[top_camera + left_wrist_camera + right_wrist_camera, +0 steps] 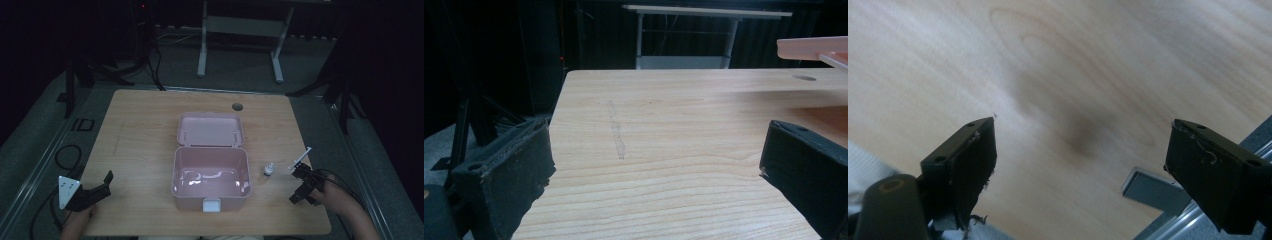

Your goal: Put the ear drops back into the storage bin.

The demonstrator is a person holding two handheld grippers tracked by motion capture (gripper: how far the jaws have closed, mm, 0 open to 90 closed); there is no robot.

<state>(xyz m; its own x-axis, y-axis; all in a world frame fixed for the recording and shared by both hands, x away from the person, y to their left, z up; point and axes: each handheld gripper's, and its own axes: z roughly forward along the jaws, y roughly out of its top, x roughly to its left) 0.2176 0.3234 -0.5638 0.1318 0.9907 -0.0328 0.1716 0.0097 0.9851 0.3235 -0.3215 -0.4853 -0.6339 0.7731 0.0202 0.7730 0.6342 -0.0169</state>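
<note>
An open pink box (210, 176) sits in the middle of the wooden table (145, 130), its lid (210, 129) folded back and lying flat behind it. A white latch (211, 205) shows on its front wall. Right of the box stands a small white bottle (269, 169), and beyond it lies a thin white stick (300, 158). My left gripper (105, 184) rests open at the near left corner, nothing between its jaws (654, 150); the lid's edge (814, 47) shows far right. My right gripper (299, 184) hovers open just below the stick, over bare wood (1080, 135).
A round cable hole (237, 106) lies near the table's back edge. A white desk frame (240, 30) stands on the dark floor behind. Cables (65, 155) trail on the floor at the left. The table's right edge and a metal rail (1168, 220) lie close to my right gripper.
</note>
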